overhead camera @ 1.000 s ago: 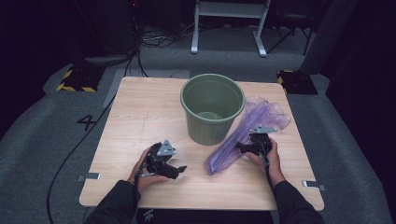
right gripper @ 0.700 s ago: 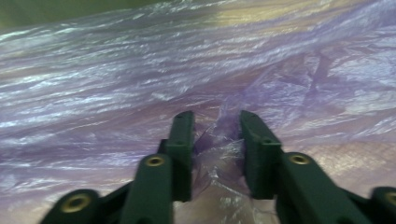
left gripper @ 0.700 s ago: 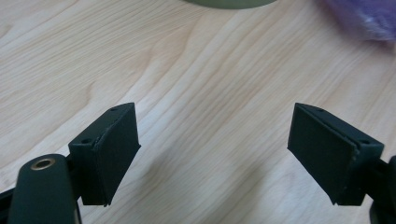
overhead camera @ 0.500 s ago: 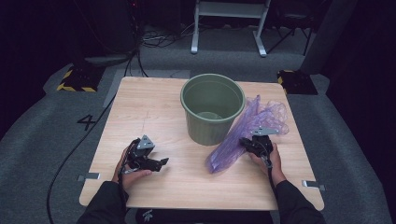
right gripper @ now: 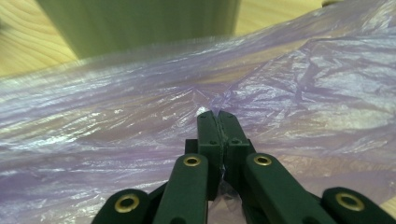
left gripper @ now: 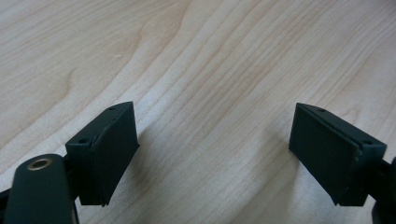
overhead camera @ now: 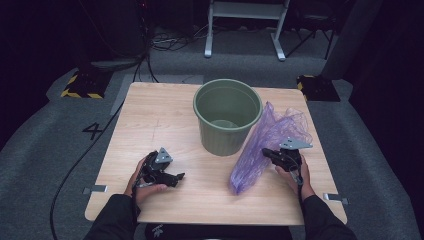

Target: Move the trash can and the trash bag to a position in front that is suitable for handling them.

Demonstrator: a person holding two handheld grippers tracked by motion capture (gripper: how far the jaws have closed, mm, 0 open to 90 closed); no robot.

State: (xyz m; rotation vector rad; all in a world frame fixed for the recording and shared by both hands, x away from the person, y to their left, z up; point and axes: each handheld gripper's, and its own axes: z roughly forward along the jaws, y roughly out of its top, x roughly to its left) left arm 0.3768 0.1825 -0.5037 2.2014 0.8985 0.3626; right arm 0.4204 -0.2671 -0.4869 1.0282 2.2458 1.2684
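Note:
A green plastic bin (overhead camera: 228, 116) stands upright at the middle of the wooden table (overhead camera: 150, 120). A thin purple plastic bag (overhead camera: 265, 145) lies crumpled to its right, and part of it is raised against the bin's side. My right gripper (overhead camera: 267, 152) has just closed its jaws on a fold of the bag (right gripper: 289, 93); in the right gripper view the gripper (right gripper: 217, 116) pinches the film, with the bin's green wall (right gripper: 140, 21) behind. My left gripper (overhead camera: 179, 177) rests low over bare wood at the front left; its jaws stand wide with nothing between them (left gripper: 212, 154).
The bin holds no visible contents. Bare wood lies in front of the bin and to the left. Around the table is grey floor with cables (overhead camera: 75, 165), a yellow-black marked block (overhead camera: 82, 85) at left and a white stand's legs (overhead camera: 245, 30) behind.
My right gripper has closed on the bag and lifted part of it up against the bin. My left hand shifted left and down toward the table's front.

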